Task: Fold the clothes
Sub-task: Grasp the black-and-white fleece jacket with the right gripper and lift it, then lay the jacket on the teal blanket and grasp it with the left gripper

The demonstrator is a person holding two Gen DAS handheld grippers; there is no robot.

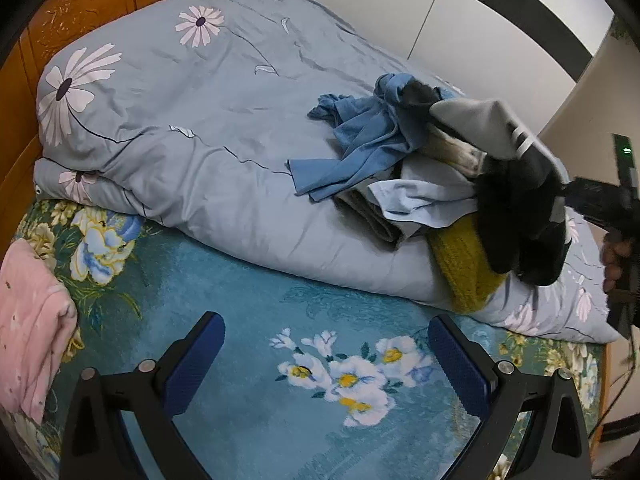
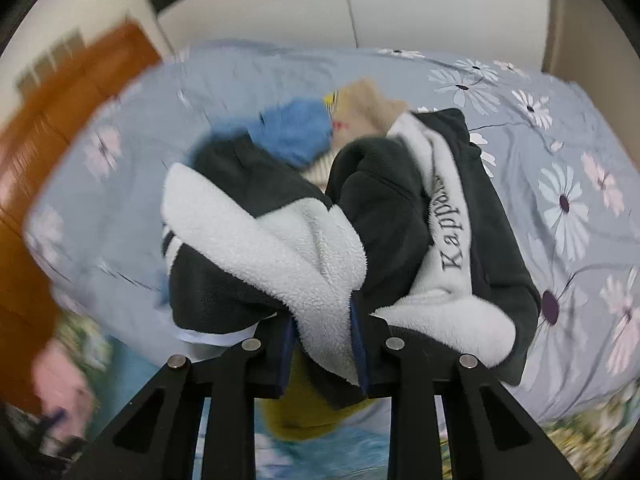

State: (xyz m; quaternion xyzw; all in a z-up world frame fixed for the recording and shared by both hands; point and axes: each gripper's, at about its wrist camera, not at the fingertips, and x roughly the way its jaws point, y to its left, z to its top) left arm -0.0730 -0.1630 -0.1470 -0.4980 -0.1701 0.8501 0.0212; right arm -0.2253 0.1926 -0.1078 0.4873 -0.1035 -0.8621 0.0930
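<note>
A black and white fleece jacket [image 2: 304, 240] with "Kappa" lettering is bunched between my right gripper's [image 2: 323, 340] blue pads, which are shut on it. In the left wrist view the same jacket [image 1: 516, 208] hangs lifted over a clothes pile on the right, held by the right gripper [image 1: 600, 200]. The pile holds a blue garment [image 1: 360, 140], a light blue one [image 1: 420, 200] and a mustard knit [image 1: 464, 272]. My left gripper [image 1: 324, 344] is open and empty, low over the teal floral sheet [image 1: 248, 292].
A grey-blue daisy duvet [image 1: 192, 112] lies heaped across the bed. A pink garment [image 1: 28, 320] lies at the left edge. A wooden headboard [image 1: 60, 20] stands at far left, white wardrobe doors [image 1: 400, 8] behind.
</note>
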